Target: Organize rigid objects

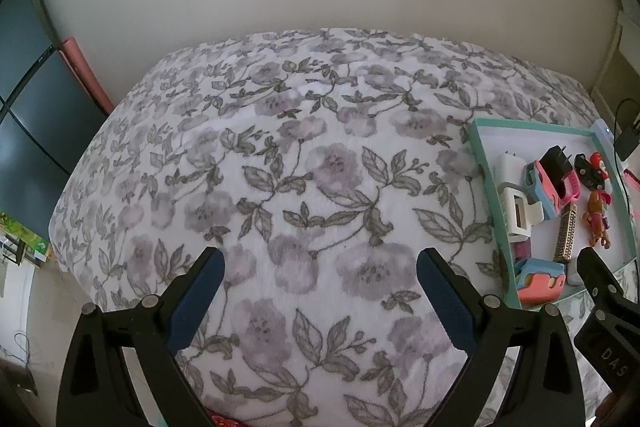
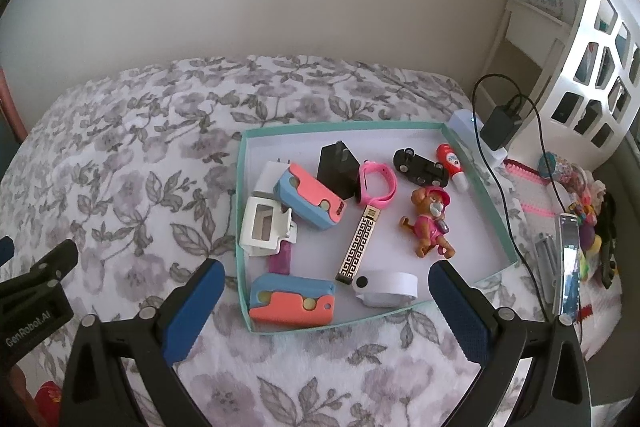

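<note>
- While both grippers hang over the floral bedspread [image 2: 120, 167] with nothing held, the left gripper [image 1: 320, 263] and the right gripper [image 2: 326, 277] each stand with jaws wide apart.
- All rigid objects lie inside the teal-rimmed tray [image 2: 256, 327], on the bed's right half.
- Judged by look, the pieces are light, stiff plastic: the two blue-and-coral cases [image 2: 292, 301] offer flat sides for a firm pinch.
- More awkward is the gold patterned bar [image 2: 358, 247]: thin, probably slick, best taken across its width.
- Uneven limbs on the toy figure [image 2: 430, 223] favour a grip at the torso.
- Only the tray's left portion appears in the left wrist view; the right wrist view alone shows the black toy car [image 2: 420, 167], pink band [image 2: 378, 185] and bedside clutter.
</note>
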A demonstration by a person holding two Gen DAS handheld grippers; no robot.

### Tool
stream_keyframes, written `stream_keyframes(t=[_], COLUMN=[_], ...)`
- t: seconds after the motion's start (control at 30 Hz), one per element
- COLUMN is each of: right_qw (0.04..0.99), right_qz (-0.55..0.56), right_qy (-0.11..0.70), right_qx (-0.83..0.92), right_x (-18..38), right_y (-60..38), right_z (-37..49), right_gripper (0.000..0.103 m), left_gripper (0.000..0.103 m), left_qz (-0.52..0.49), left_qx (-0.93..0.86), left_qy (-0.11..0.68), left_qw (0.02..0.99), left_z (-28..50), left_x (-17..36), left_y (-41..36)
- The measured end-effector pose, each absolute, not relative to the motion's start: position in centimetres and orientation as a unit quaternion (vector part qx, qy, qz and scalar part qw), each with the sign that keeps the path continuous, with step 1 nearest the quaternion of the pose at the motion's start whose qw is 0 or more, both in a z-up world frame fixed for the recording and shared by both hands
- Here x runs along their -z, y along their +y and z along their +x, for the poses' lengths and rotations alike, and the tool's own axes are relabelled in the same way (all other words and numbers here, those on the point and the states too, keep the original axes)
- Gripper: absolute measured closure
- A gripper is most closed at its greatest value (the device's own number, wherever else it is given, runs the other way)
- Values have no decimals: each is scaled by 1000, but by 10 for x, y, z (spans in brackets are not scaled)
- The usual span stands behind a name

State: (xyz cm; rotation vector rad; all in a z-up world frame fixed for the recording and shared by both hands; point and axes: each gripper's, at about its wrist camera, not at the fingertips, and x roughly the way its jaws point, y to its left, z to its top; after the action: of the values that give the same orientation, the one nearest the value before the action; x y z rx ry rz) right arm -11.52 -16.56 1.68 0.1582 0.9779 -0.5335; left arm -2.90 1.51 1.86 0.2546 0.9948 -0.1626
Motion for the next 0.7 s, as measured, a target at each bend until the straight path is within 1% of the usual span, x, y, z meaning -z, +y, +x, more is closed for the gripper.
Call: stream_keyframes(t=[0.7], right_qw=[842], right_qz=[68], right_qy=[472], right_qx=[250], right_x=[-14], right_y=[-165], right_z=[-113], right_gripper=[0], left_gripper=[6], left_qz=[114], left_qx=[73], left_qy=[485], left_qw=[864], left_z=[-27], left_x=[-14], left_y=[18])
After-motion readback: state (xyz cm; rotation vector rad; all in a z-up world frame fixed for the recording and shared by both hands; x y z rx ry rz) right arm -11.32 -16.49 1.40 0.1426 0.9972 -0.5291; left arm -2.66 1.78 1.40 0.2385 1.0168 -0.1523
